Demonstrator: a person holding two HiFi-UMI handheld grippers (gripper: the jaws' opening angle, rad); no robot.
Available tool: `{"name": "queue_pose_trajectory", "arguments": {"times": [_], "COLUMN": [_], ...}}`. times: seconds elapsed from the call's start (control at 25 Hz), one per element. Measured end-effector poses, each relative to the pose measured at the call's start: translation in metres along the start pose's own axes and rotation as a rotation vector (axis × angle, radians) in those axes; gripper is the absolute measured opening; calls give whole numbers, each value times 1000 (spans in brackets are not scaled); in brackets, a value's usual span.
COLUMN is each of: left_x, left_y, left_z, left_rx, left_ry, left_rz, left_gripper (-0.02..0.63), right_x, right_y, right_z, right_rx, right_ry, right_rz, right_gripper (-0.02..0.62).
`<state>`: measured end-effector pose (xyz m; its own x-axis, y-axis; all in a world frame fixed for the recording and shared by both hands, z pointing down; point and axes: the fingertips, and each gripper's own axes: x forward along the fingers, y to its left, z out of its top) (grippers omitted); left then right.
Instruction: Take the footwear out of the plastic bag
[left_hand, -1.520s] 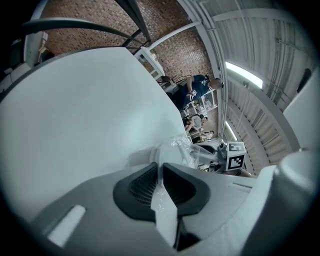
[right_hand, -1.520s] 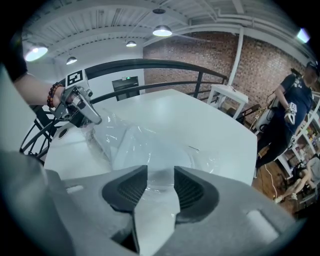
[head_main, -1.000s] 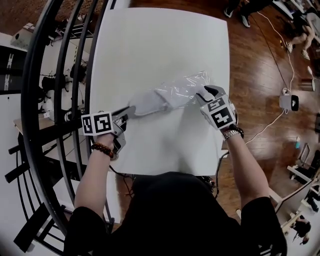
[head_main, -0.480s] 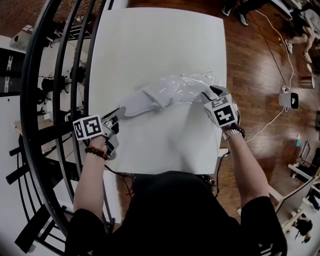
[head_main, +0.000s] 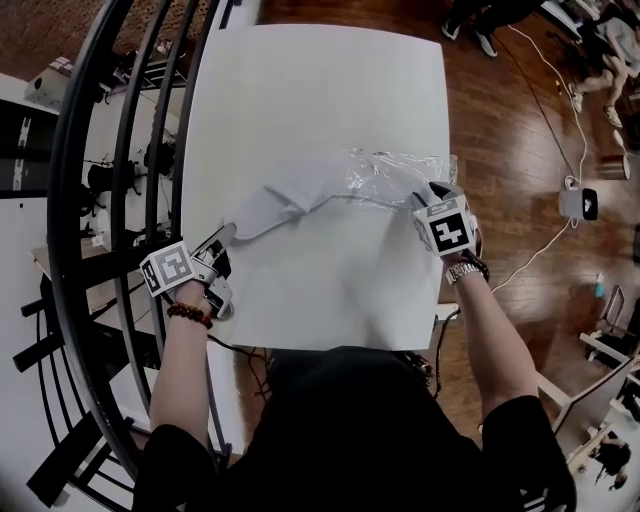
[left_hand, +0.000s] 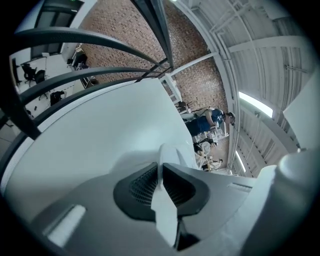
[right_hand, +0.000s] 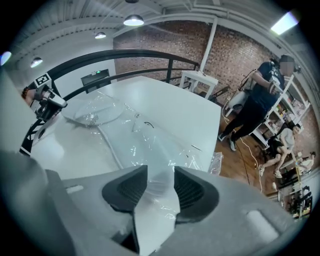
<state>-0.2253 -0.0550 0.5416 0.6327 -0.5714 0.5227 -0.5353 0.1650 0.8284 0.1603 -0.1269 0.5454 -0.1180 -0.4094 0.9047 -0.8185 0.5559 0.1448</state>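
Floor: glossy brown wooden plank floor (head_main: 520, 150)
Furniture: white square table (head_main: 300, 100); black curved metal railing (head_main: 75, 200) beside its left edge
Wall: red brick wall (right_hand: 165, 35)
Light: round ceiling lamp (right_hand: 134, 20)

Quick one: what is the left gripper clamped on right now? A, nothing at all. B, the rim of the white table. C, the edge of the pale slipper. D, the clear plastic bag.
C: the left gripper view shows the left gripper with its jaws closed on a thin pale edge of the slipper; the plastic bag sits in the right gripper.
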Motion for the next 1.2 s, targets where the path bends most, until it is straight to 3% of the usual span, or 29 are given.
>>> {"name": "queue_pose_trajectory", "arguments": {"times": [0.4,0.64,0.72,0.8,0.88,1.0,1.2], "left_x": [-23,-16,-15,-17,-23,-30,-16], "left_y": [16,13,13,16,21,15,-27], "left_z": [6,4,2,2,4,11,13], "left_rx": [-93,-84,-44,9,79,224,413], "left_ry": [-142,-150,-143,-137,-140,-147,-115], "left_rz": [26,41,76,133,199,281,270], "left_gripper": [48,51,82,178,226,236,235], "right_x": [-7,-7,-7,-8,-7,-8,-9], "right_y": [-10,-18,-17,-16,-14,-10,-6], "right_z": [-26,-38,-37,-40,-46,-37,-37], "right_rx": [54,53,42,56,67,25,-23], "right_ry": [19,36,31,44,61,27,23], "right_rz": [-35,-40,-28,-17,-13,-6,1], "right_gripper": [152,152,152,152,152,152,152]}}
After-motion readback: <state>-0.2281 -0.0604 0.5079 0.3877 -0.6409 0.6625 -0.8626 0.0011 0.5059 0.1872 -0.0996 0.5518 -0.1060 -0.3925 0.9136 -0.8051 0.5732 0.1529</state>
